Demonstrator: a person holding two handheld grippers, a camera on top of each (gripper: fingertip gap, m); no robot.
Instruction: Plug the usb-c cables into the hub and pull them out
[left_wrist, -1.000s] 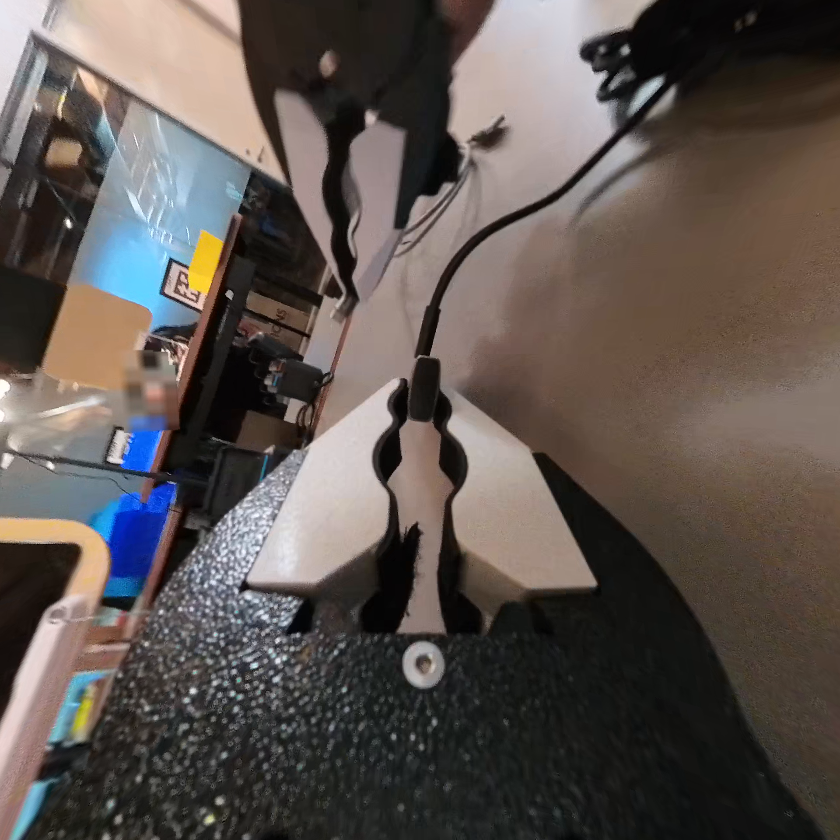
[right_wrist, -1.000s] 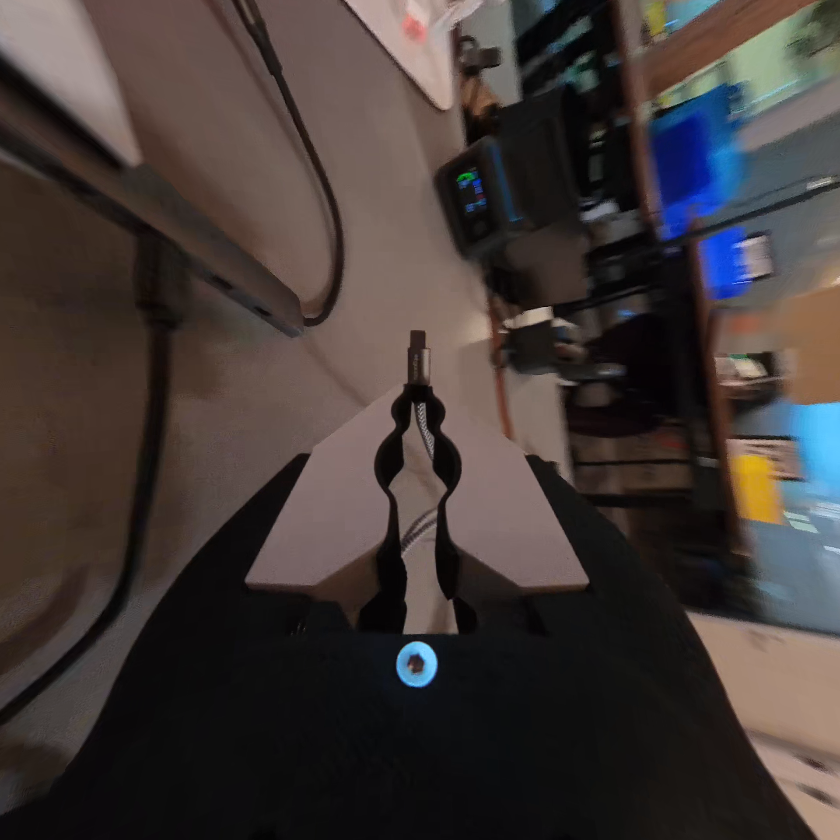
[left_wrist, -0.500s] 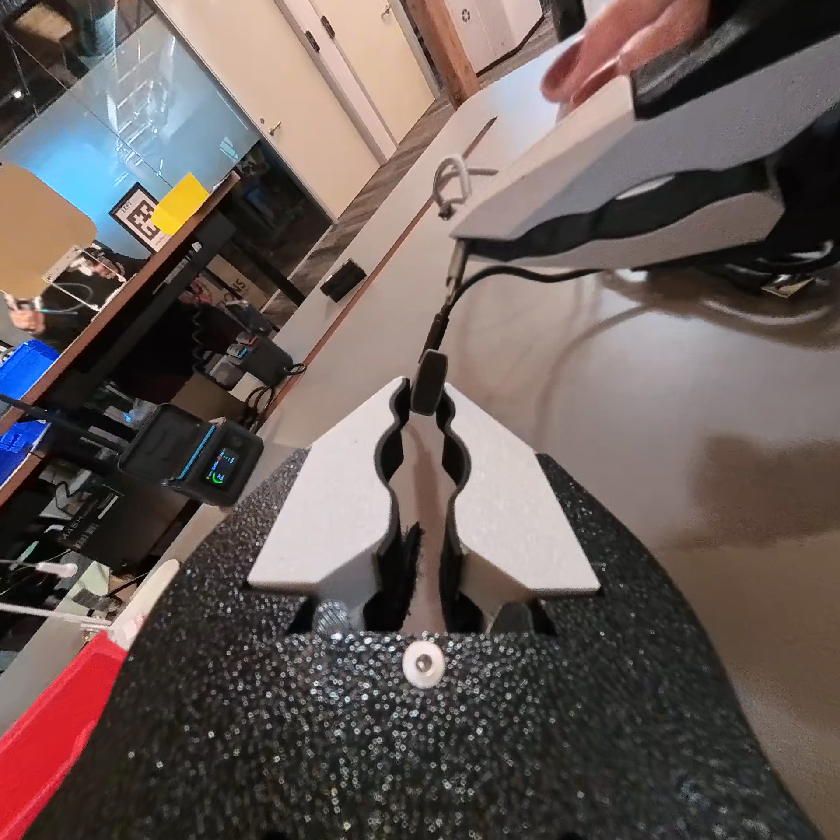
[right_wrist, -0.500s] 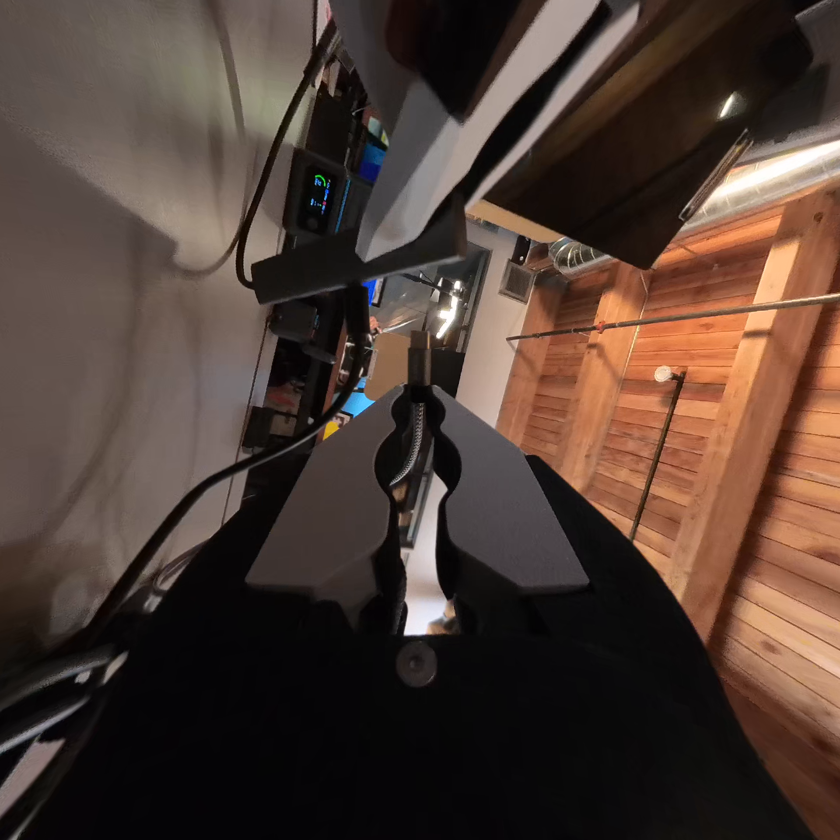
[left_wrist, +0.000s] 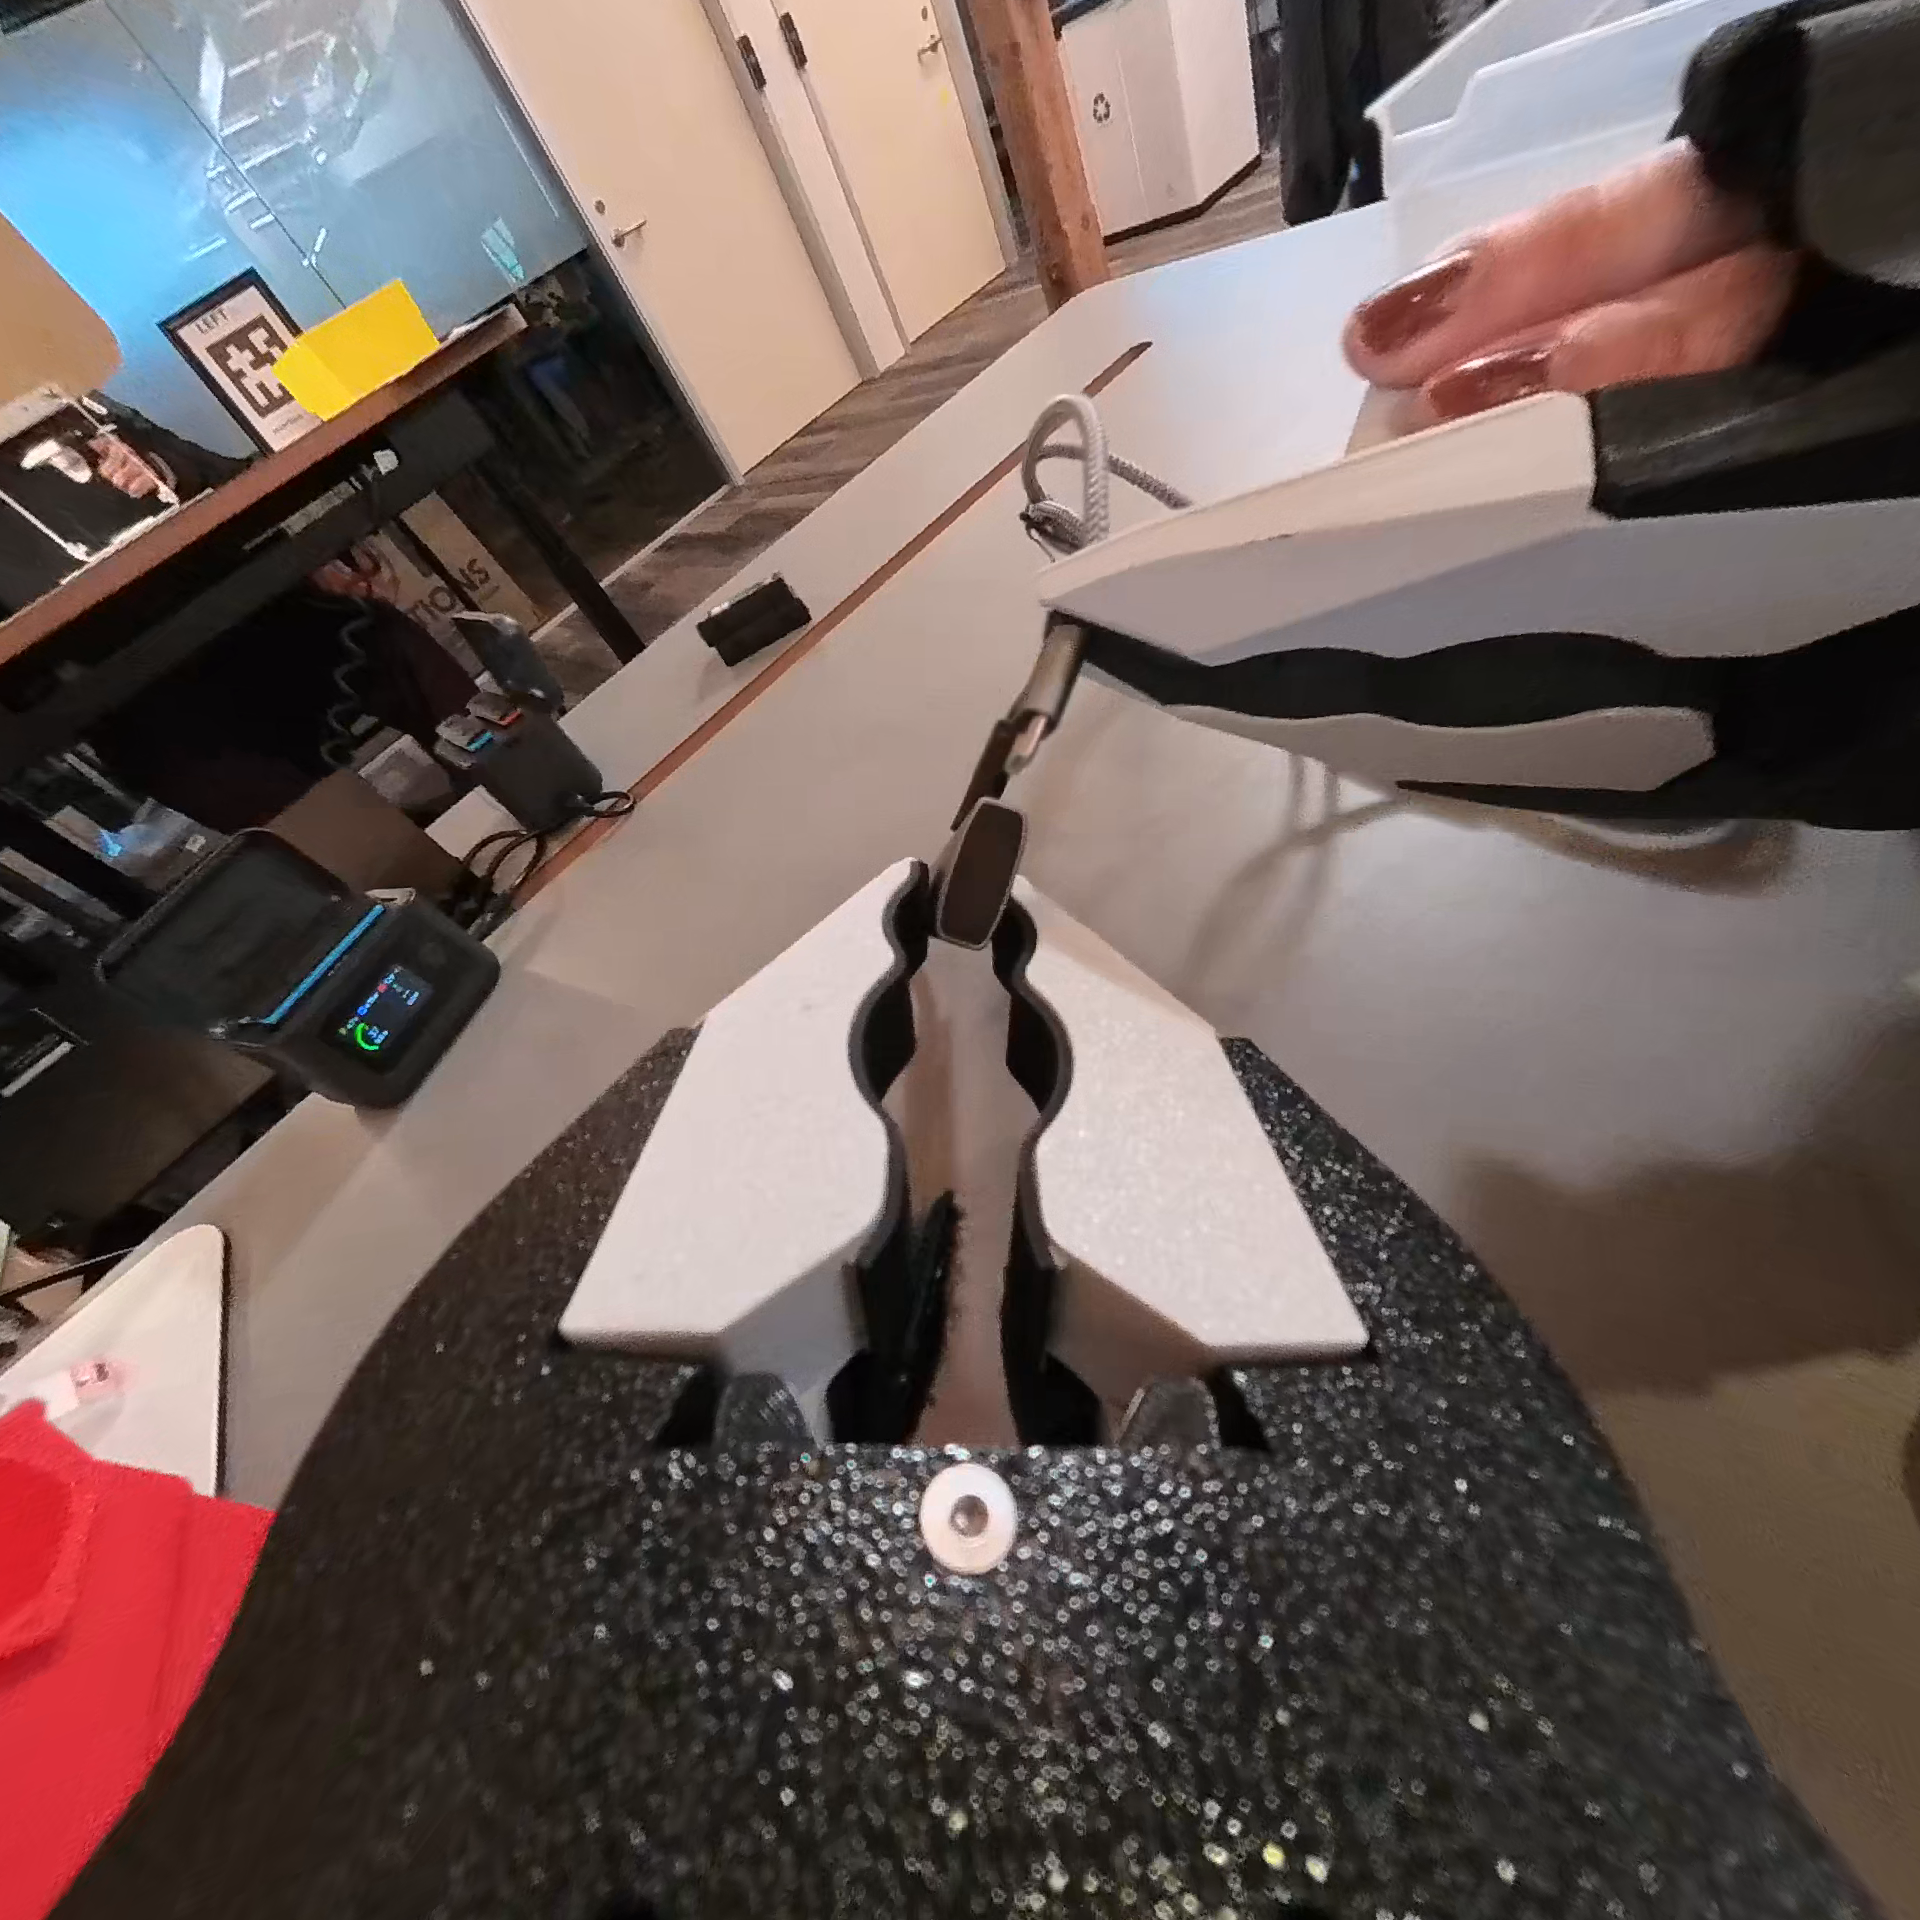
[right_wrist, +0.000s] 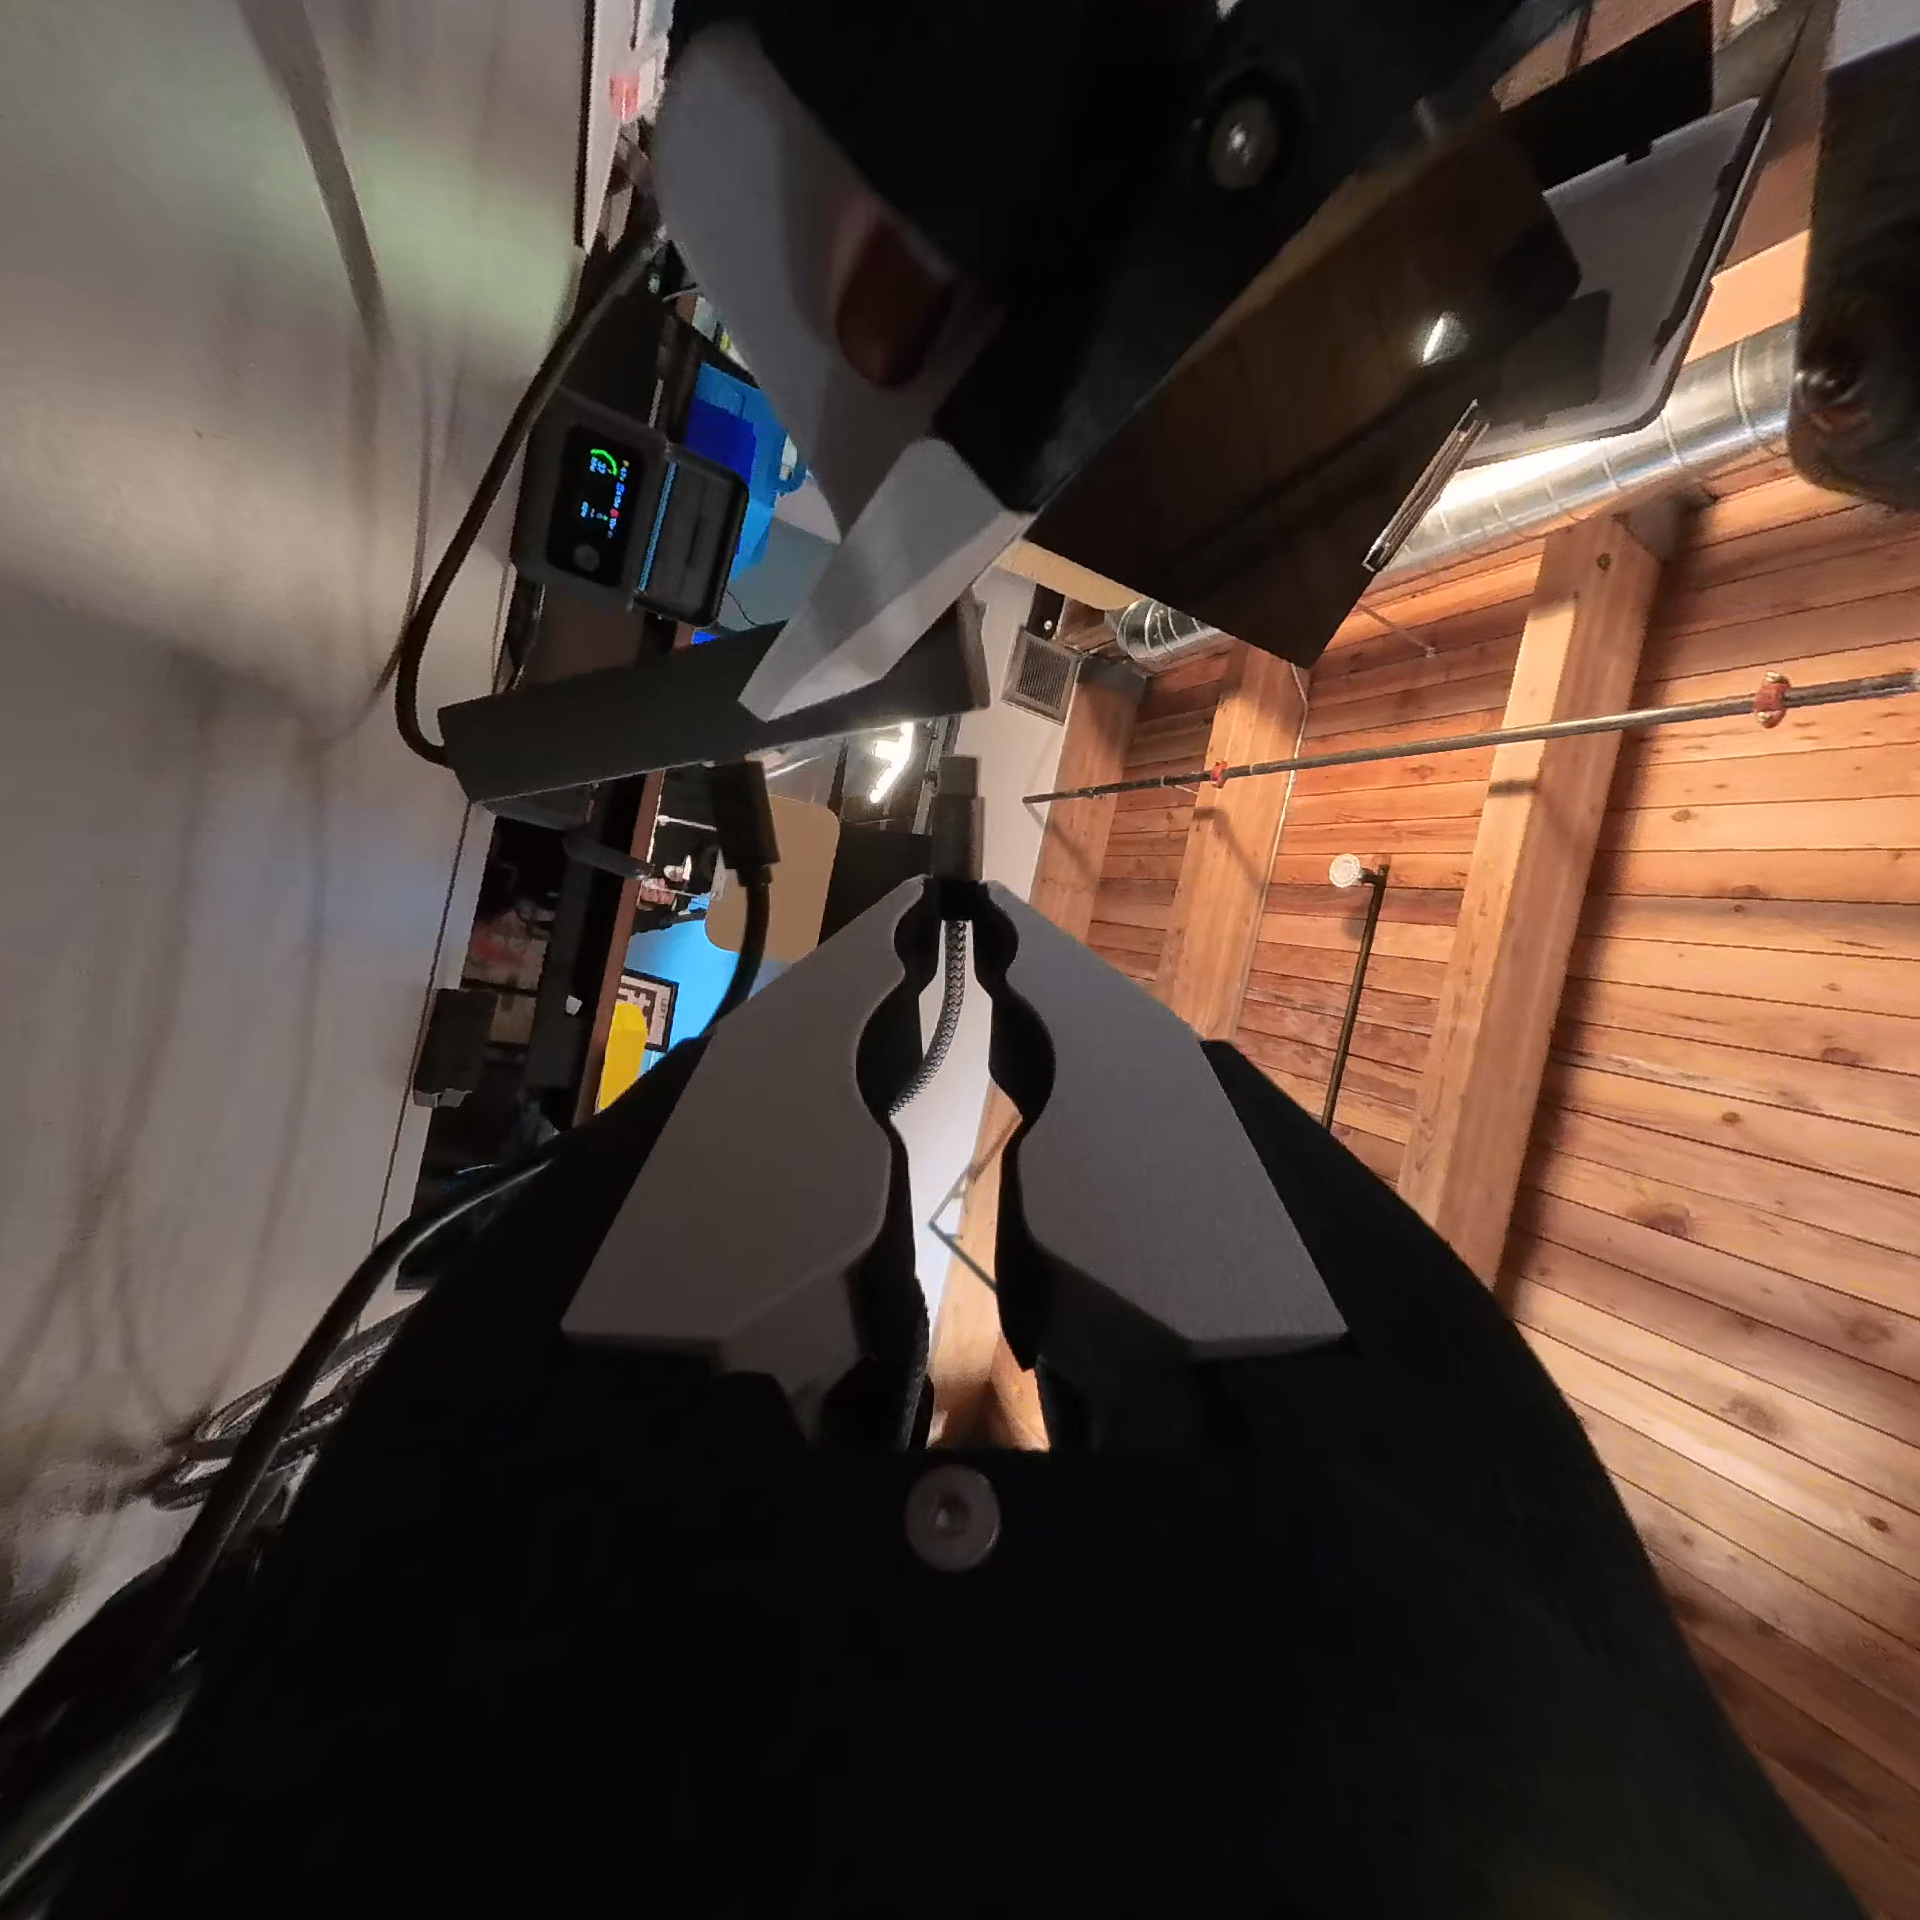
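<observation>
left gripper (left_wrist: 961, 914) clamped on slim dark hub (left_wrist: 977, 883), held above counter (left_wrist: 1351, 1039); right gripper (right_wrist: 951, 902) pinching braided usb-c cable (right_wrist: 948, 997) behind plug (right_wrist: 956, 826); light, stiff, likely slippery hub; grip plug housing, not cord
</observation>
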